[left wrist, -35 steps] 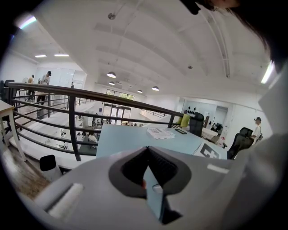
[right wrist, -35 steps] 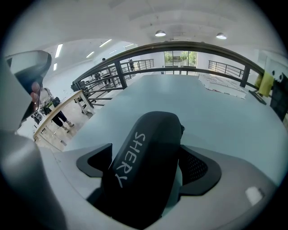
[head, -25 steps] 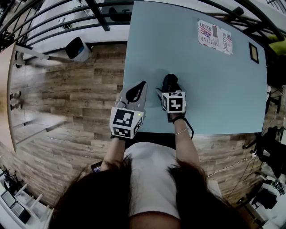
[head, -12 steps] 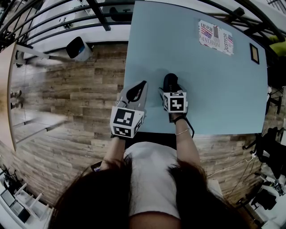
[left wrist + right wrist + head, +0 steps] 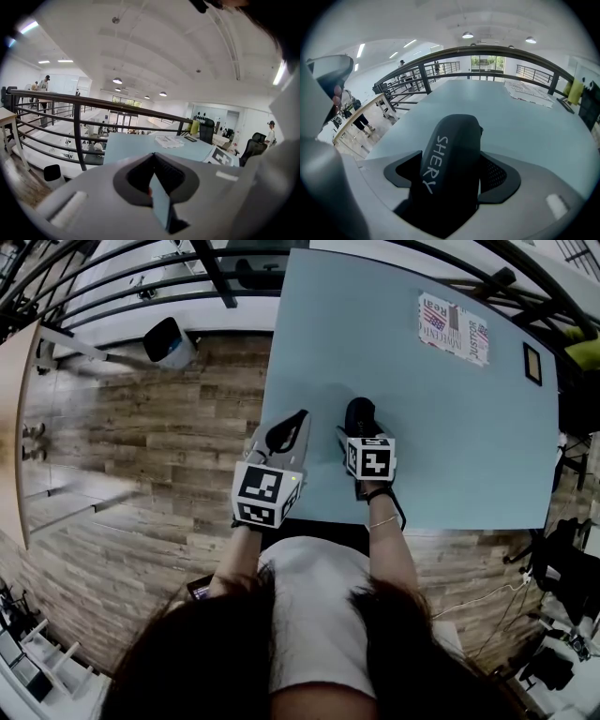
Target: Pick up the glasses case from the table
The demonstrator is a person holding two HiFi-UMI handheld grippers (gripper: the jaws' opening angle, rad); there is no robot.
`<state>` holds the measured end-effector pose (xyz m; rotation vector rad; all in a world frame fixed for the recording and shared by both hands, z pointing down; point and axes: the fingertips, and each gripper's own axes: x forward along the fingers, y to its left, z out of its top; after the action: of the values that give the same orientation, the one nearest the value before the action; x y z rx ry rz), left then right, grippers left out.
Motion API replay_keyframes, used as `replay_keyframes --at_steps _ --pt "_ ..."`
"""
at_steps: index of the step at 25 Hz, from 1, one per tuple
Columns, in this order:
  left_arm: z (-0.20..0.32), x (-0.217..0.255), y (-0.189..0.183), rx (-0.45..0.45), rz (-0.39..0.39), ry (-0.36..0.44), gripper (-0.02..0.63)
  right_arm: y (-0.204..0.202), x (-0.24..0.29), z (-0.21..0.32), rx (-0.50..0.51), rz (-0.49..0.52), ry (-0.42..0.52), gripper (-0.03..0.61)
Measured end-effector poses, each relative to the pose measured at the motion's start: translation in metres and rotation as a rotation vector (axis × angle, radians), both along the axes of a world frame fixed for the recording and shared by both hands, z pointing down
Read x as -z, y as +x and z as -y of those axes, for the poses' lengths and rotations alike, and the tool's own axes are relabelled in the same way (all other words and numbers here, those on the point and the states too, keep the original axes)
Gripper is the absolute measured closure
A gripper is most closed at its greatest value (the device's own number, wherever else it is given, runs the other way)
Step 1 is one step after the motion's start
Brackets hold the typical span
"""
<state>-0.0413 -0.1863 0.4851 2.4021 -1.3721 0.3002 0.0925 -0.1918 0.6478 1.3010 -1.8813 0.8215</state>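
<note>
A black glasses case (image 5: pixel 358 412) lettered "SHERY" (image 5: pixel 454 136) lies near the front of the light blue table (image 5: pixel 450 437). My right gripper (image 5: pixel 359 431) points steeply down over its near end. Its jaws have just been closing, and the case now fills the gap between them (image 5: pixel 451 158) with both pads against its sides. The case still rests on the table. My left gripper (image 5: pixel 298 416) hovers at the table's left edge beside the case, jaws shut with nothing between them (image 5: pixel 153 154).
A printed paper (image 5: pixel 453 327) and a small dark framed object (image 5: pixel 532 363) lie at the table's far right. A black railing (image 5: pixel 187 277) runs beyond the table's far edge. A bin (image 5: pixel 169 341) stands on the wooden floor to the left. Dark equipment (image 5: pixel 572 549) sits at the right.
The right gripper's jaws have drawn in around the case. Both hands stay almost in place, and the view has shifted slightly.
</note>
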Motion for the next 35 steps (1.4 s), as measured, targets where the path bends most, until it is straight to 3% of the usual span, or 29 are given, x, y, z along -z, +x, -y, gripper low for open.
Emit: replay_keyframes --at_steps 17,35 --pt "0.001 0.040 0.008 0.017 0.006 0.086 0.557 0.019 0.069 0.019 -0.041 0.075 0.138 0.215" --pt "0.006 0.076 0.013 0.054 0.025 0.166 0.557 0.044 0.201 0.046 -0.006 0.167 0.449 0.215"
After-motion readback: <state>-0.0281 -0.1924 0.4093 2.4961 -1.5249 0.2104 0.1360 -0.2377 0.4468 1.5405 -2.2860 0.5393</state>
